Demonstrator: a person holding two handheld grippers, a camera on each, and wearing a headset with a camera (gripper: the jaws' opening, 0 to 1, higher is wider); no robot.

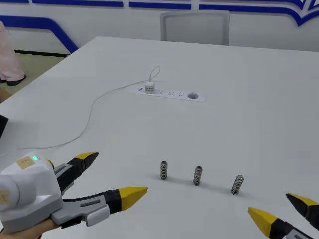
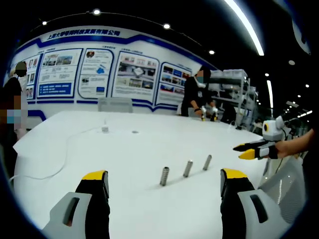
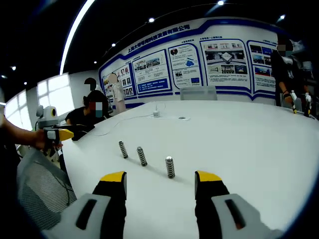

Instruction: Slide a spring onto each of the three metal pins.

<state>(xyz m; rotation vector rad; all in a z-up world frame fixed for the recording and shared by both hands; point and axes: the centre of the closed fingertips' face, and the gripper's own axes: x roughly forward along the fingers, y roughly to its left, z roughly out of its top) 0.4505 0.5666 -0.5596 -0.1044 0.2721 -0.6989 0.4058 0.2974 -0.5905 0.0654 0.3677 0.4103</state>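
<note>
Head view: left gripper (image 1: pixel 119 172) and right gripper (image 1: pixel 270 203) hover, jaws wide, empty.
Three spring-clad pins (image 1: pixel 198 175) stand ahead of them on a white table (image 1: pixel 239 99).

The bottom edge of the head view cuts off the right hand-held gripper (image 1: pixel 269 204); the 3 springs (image 1: pixel 197 175) hide most of the pins (image 1: pixel 239 177).

Broad white counter (image 1: pixel 259 74) with a grey chair (image 1: pixel 195 27) at its far edge, backed by a curved wall (image 2: pixel 75 42) of blue-trimmed posters (image 2: pixel 134 74), under a dark ceiling (image 3: pixel 124 15) with spotlights (image 3: pixel 151 20) and one long light strip (image 2: pixel 244 25), bright windows (image 3: pixel 55 89) aside.
</note>
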